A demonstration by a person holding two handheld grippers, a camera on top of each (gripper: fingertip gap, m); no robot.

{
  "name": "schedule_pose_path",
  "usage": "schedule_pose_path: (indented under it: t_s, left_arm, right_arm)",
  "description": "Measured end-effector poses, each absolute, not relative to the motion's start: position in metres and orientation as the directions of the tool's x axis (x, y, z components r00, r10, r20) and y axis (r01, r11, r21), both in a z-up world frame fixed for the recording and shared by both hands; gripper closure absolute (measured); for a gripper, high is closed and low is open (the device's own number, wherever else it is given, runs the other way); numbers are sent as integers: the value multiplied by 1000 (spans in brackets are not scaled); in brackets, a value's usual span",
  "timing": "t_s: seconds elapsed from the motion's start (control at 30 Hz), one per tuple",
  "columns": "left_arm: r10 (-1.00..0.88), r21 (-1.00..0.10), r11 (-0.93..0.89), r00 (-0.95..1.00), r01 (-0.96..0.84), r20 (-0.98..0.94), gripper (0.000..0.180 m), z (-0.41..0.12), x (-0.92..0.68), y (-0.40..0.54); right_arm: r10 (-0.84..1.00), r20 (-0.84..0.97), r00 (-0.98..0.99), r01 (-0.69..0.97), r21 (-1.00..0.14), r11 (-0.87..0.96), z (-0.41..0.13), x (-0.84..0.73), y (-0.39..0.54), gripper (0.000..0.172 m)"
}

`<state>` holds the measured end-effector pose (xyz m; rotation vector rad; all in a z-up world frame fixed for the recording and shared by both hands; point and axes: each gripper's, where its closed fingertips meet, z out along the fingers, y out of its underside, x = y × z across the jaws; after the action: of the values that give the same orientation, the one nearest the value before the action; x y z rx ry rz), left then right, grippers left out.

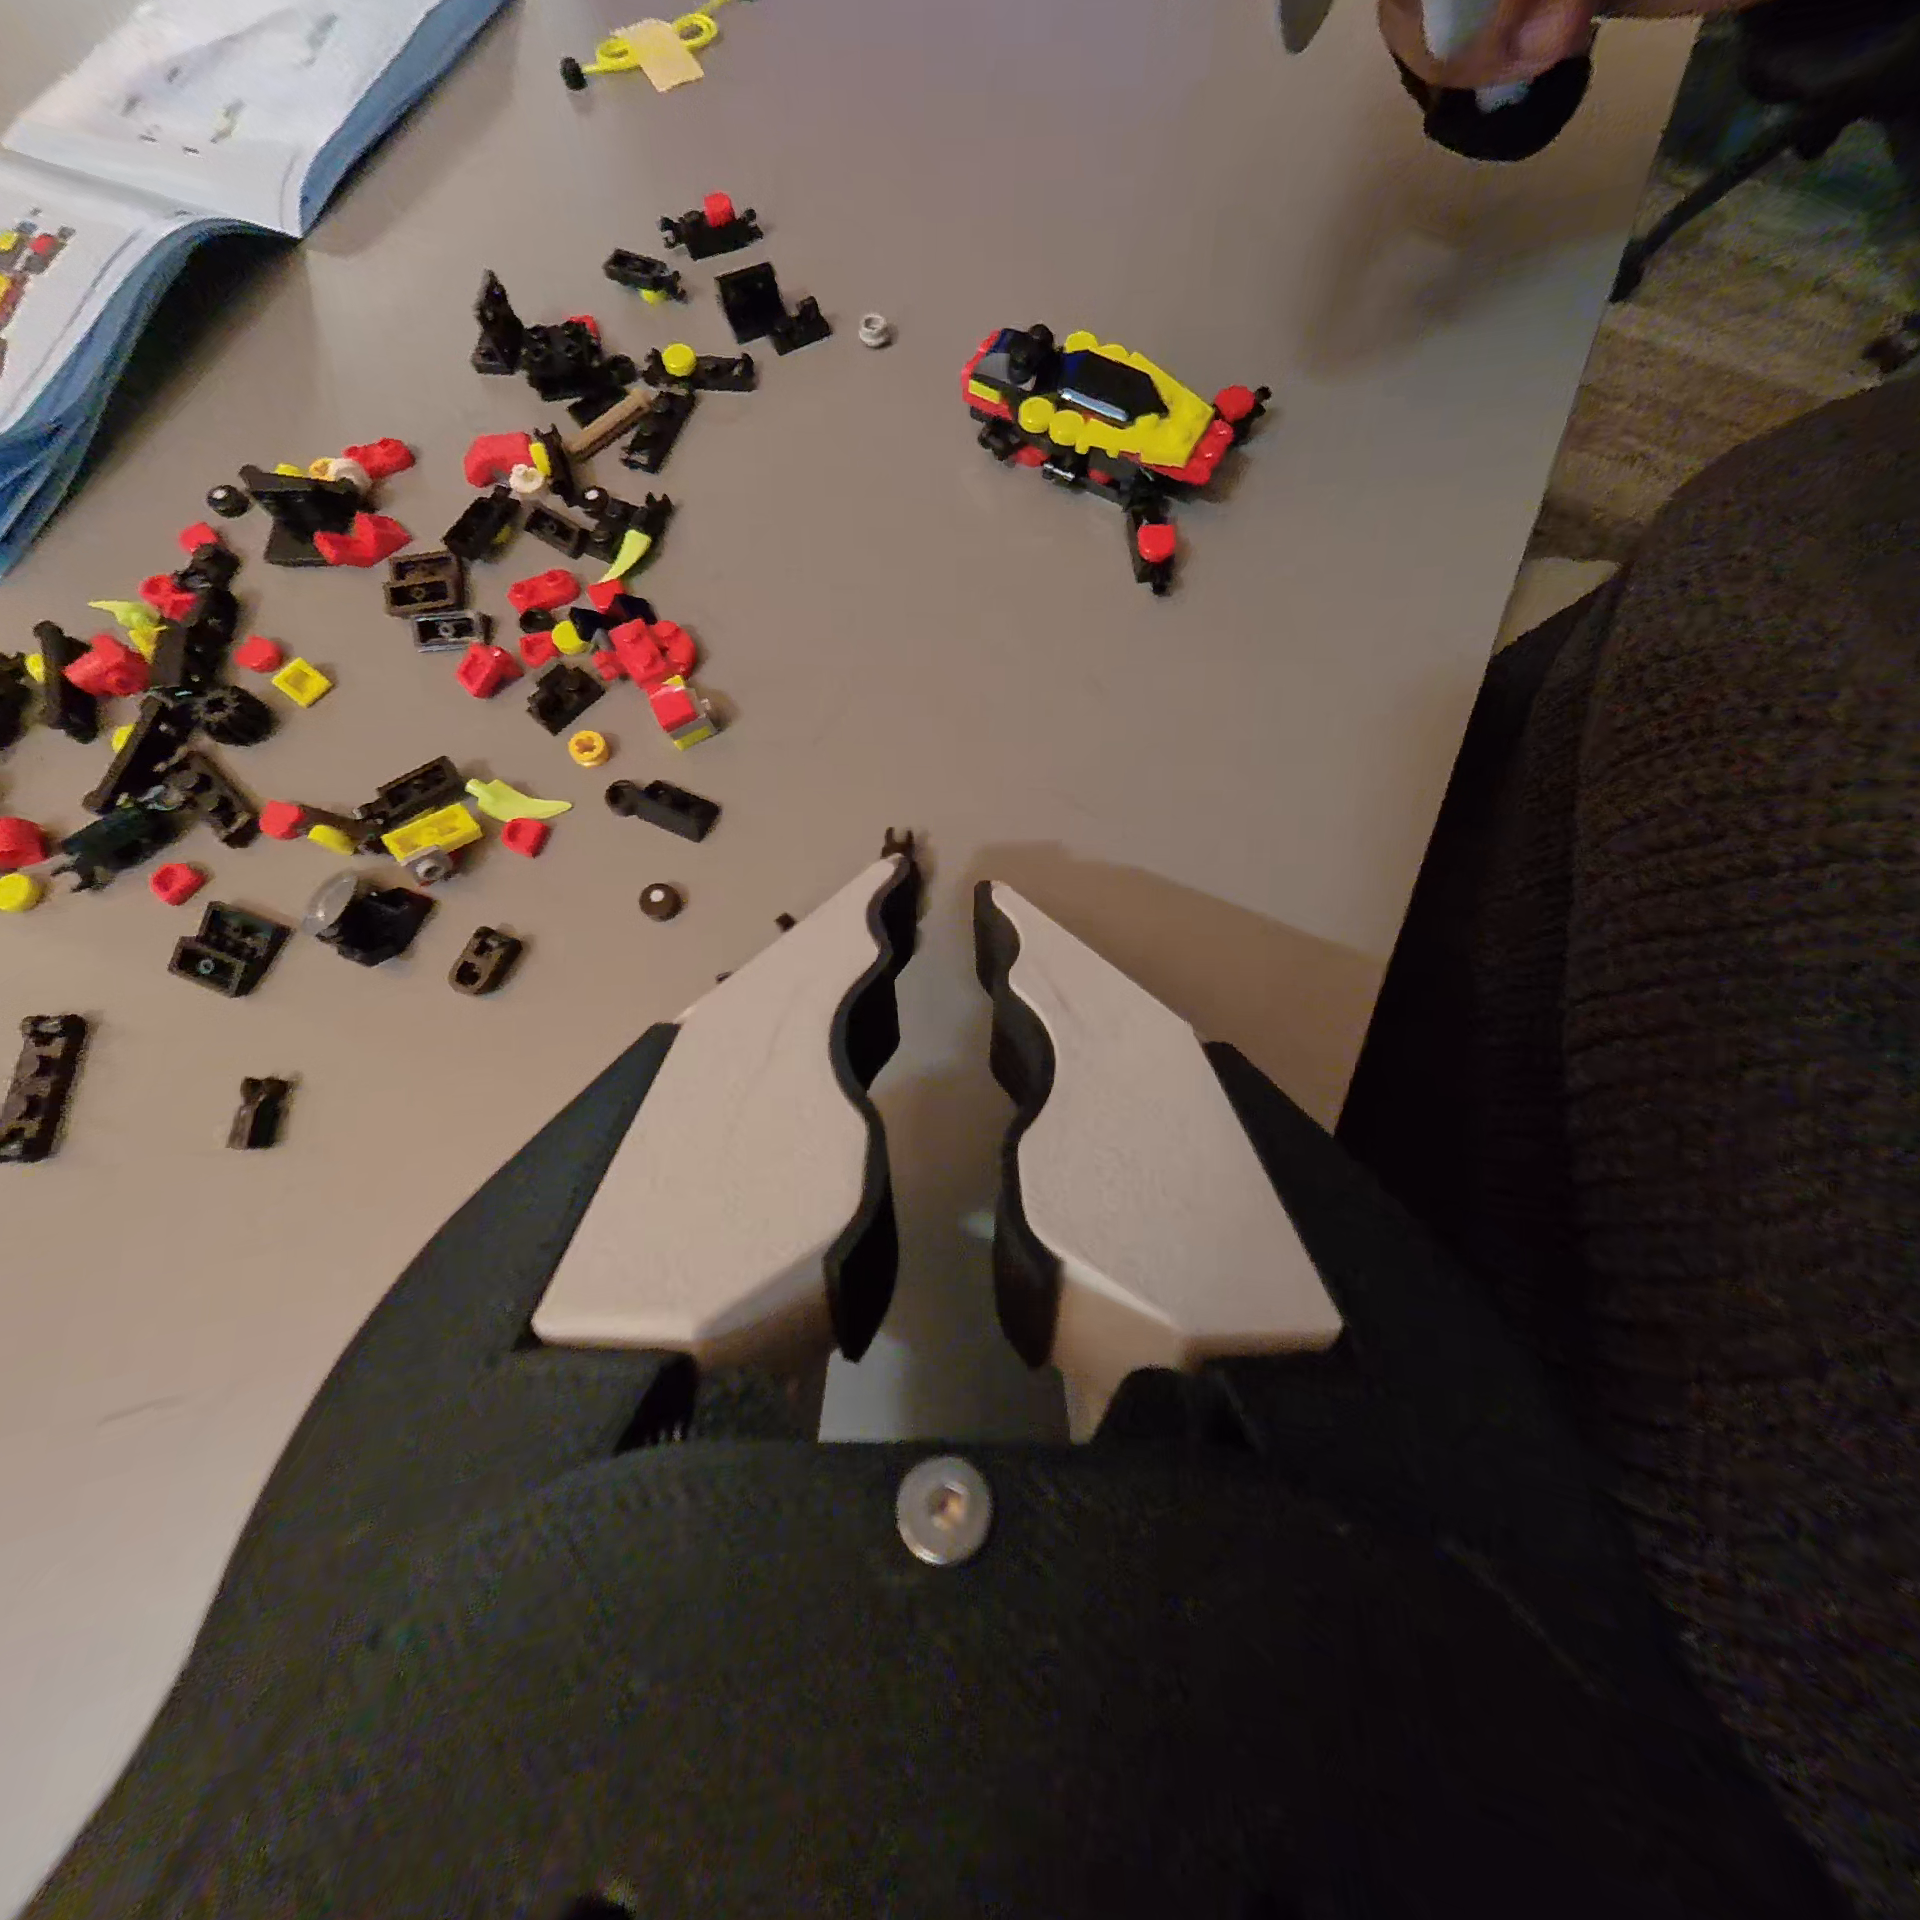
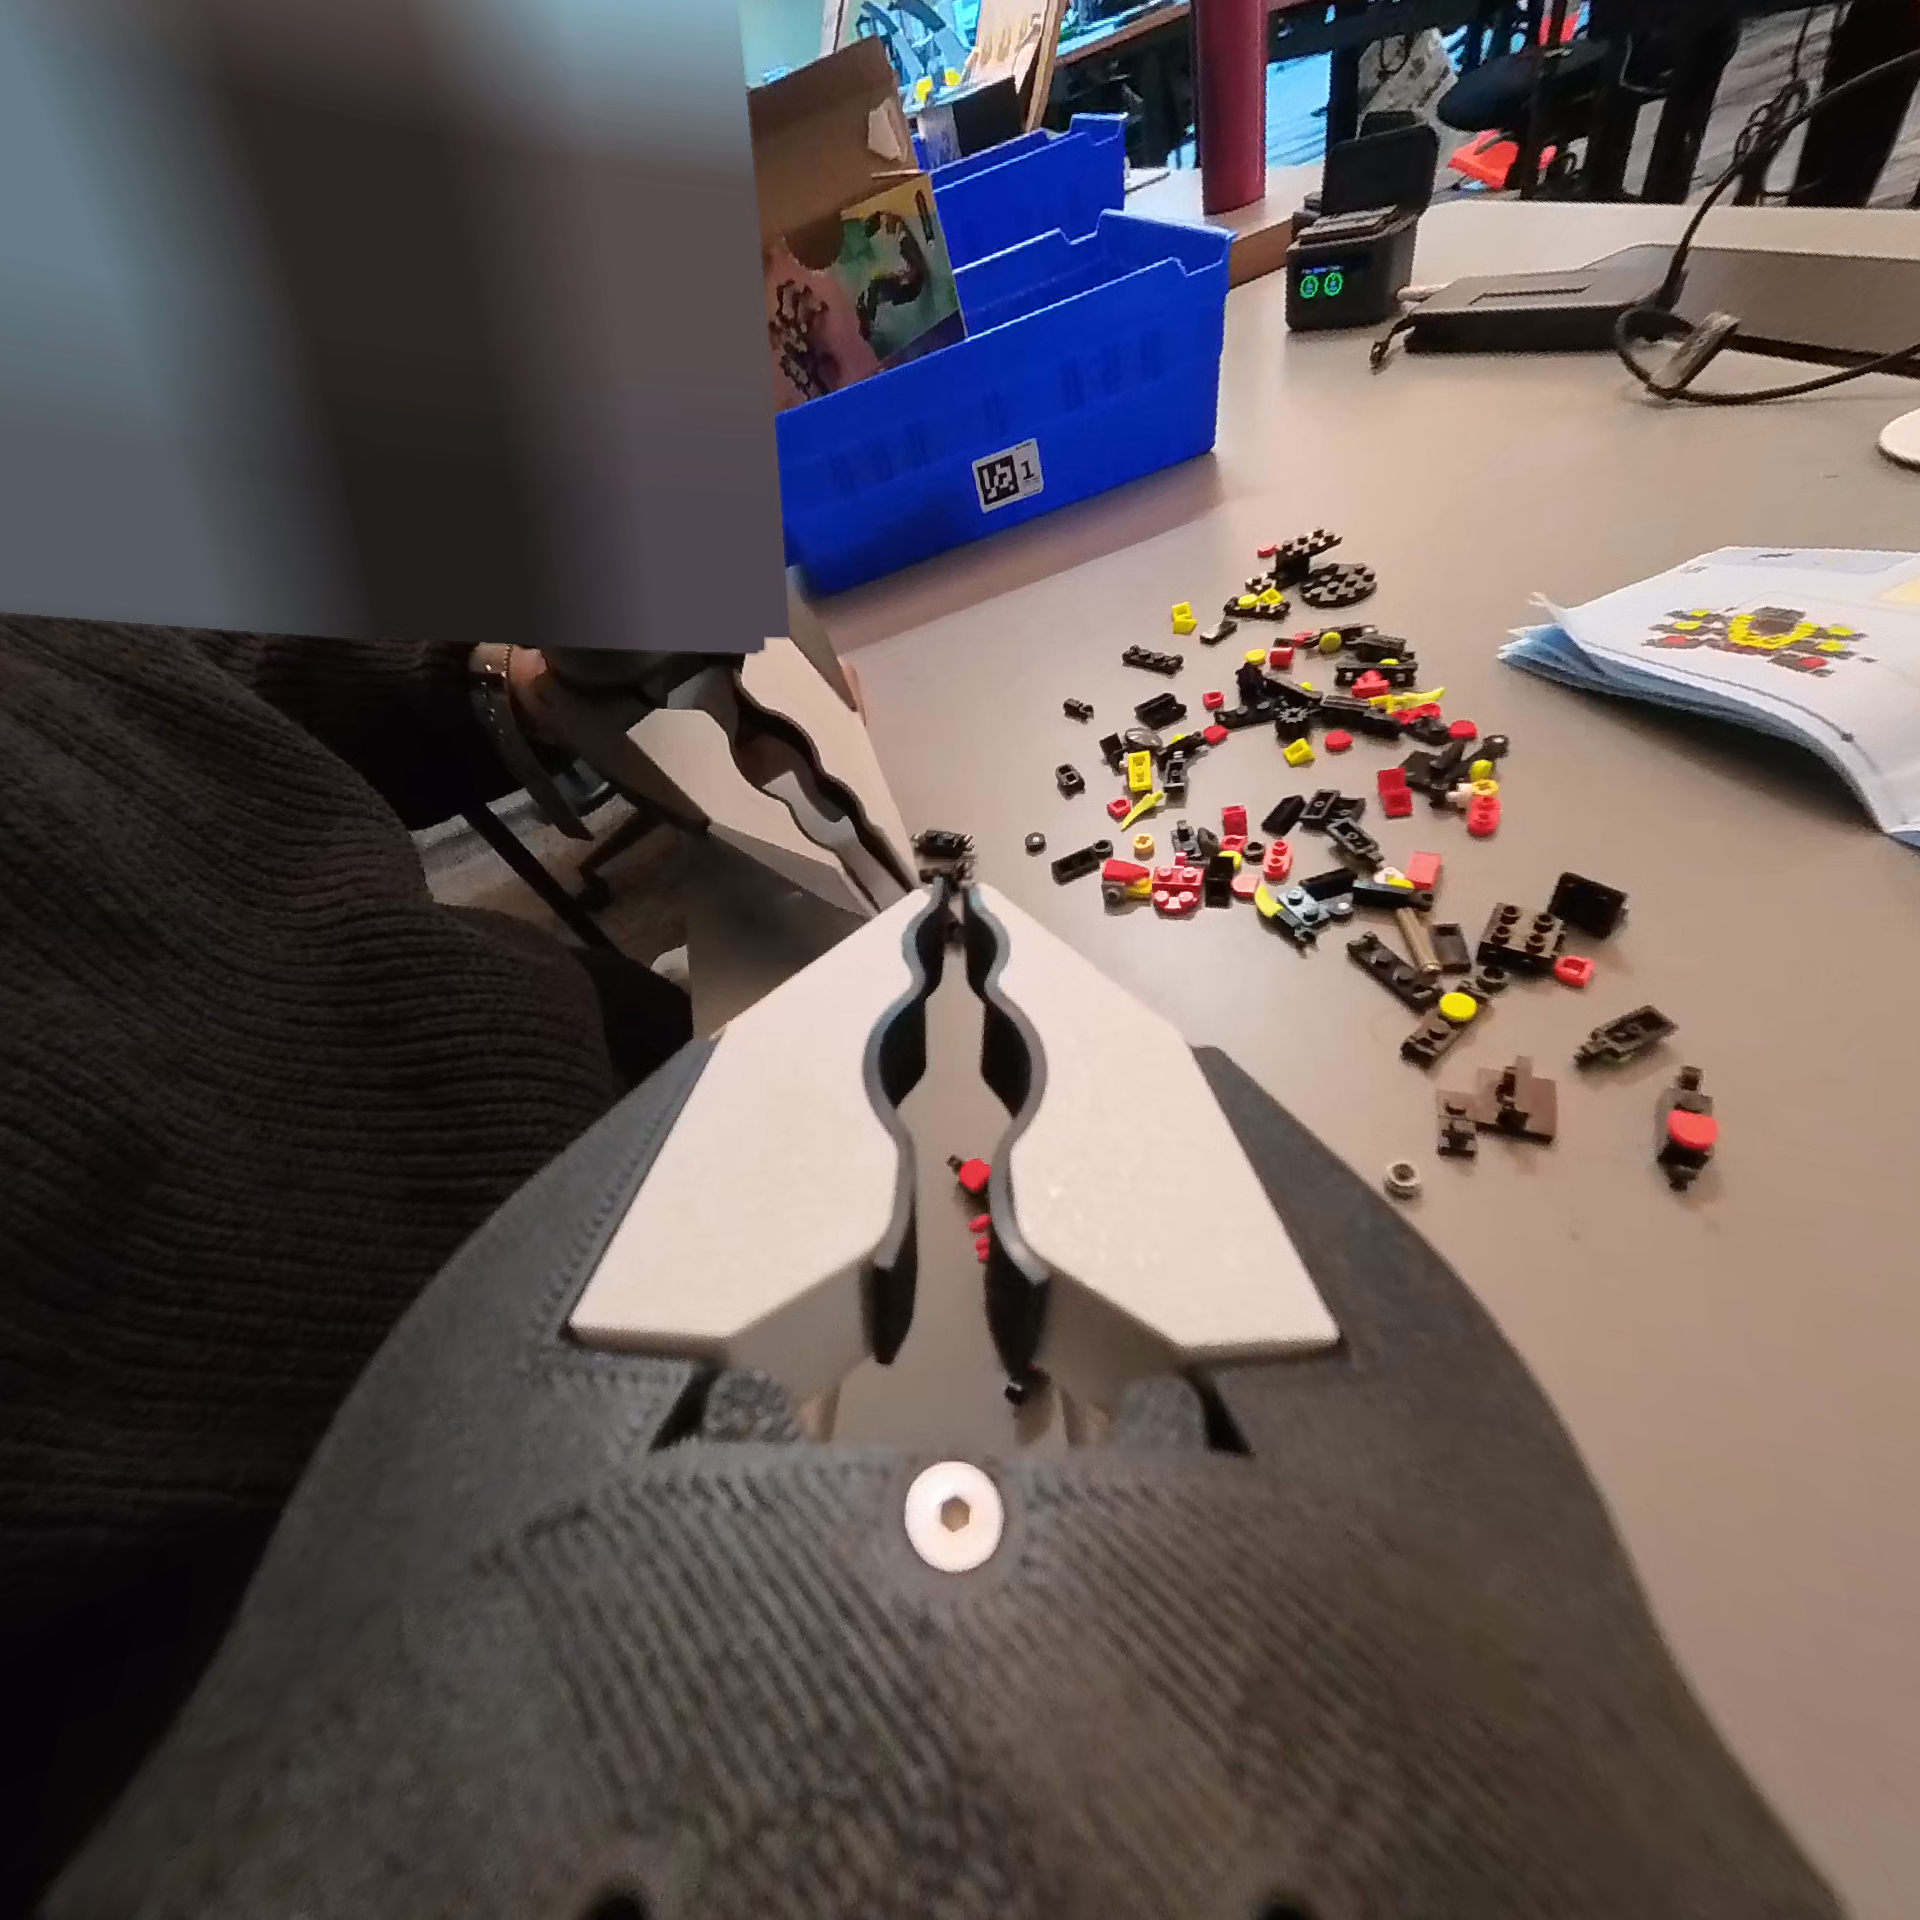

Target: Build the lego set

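Reaching over the grey counter (image 1: 1143, 727) just right of the scattered loose bricks (image 1: 416, 623), the left tongs (image 1: 945, 894) stand slightly spread, a tiny black clip piece (image 1: 899, 844) lying unpinched just beyond their left tip, while the right tongs (image 2: 951, 899) are pressed together.

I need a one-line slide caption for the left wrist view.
Left gripper, jaws slightly apart, over a grey table beside scattered toy bricks and a small brick model.
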<state>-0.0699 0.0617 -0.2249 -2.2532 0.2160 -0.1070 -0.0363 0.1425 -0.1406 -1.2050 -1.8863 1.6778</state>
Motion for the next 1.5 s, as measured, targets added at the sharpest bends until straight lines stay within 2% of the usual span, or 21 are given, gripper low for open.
schedule_pose_path:
  t_s: [0.3, 0.5, 0.63, 0.77, 0.9, 1.13, 1.23, 1.37, 1.5]
  left_arm:
    - [-146, -739, -667, 989, -96, 3, 167, -235, -77, 64]
    - [-137, -718, -692, 990, -79, 23, 174, -241, -76, 65]
    - [-129, -708, -706, 983, -2, 127, 175, -239, -70, 63]
    - [-70, -734, -655, 954, 178, 293, 175, -222, -70, 69]
    - [-74, -715, -564, 838, 412, 541, 175, -191, -61, 76]
    - [-71, -512, -586, 590, 628, 804, 175, -182, -49, 73]
    - [-55, -463, -603, 545, 650, 837, 175, -185, -46, 72]
    - [-56, -450, -608, 530, 654, 846, 175, -185, -45, 70]
    - [-52, -434, -618, 517, 655, 855, 175, -187, -44, 68]
  right_arm:
    - [752, -295, -590, 377, -924, -66, -143, -35, 137, 170]
    - [743, -300, -599, 381, -922, -65, -143, -35, 134, 170]
    - [744, -302, -596, 384, -921, -67, -143, -35, 134, 170]
    - [757, -290, -585, 393, -918, -48, -147, -38, 132, 168]
    - [742, -147, -654, 356, -925, 130, -156, -39, 107, 161]
    - [671, 250, -698, 195, -835, 514, -174, -47, 86, 151]
    - [614, 325, -719, 143, -796, 589, -178, -49, 75, 152]
    - [558, 368, -744, 142, -728, 670, -191, -53, 69, 150]
    - [514, 433, -741, 106, -680, 726, -195, -56, 68, 157]
